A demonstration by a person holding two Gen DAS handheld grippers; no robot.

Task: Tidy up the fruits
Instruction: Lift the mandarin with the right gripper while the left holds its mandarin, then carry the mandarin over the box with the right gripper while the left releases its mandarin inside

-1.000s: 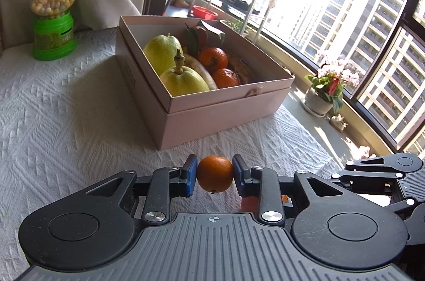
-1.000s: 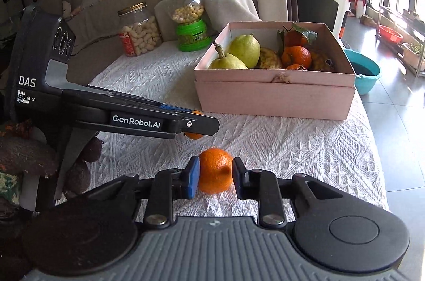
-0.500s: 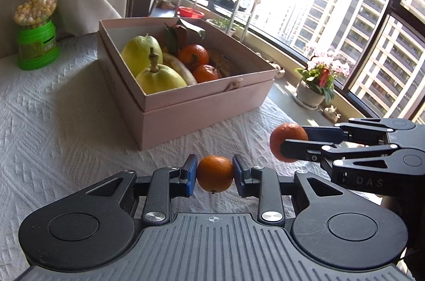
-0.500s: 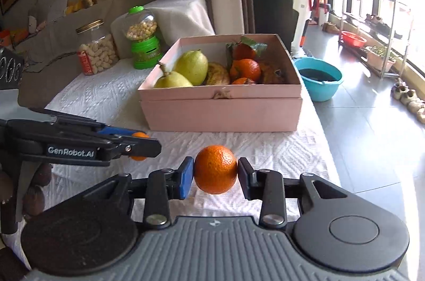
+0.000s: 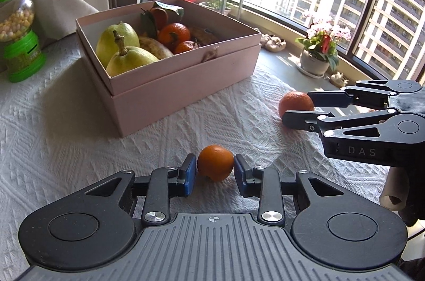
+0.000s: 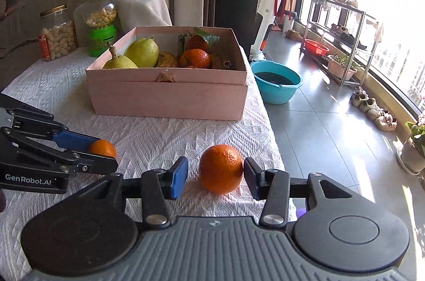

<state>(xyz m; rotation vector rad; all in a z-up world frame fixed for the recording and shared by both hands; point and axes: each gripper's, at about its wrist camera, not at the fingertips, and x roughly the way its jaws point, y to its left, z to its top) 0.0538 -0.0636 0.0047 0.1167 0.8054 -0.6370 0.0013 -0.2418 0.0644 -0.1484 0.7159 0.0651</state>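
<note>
Right wrist view: "GenRobot.AI" on left gripper (image 6: 106,152), jaws just eased off its orange (image 6: 102,148); right gripper's (image 6: 215,174) likewise

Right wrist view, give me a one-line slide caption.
Right gripper, jaws just opening, releases an orange onto the white tablecloth before a pink fruit box.

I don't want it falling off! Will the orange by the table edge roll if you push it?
Probably. The orange is round and sits on the tablecloth near its edge, so a push could send it rolling. The bumpy weave may slow it. Its dimpled peel likely grips well.
</note>
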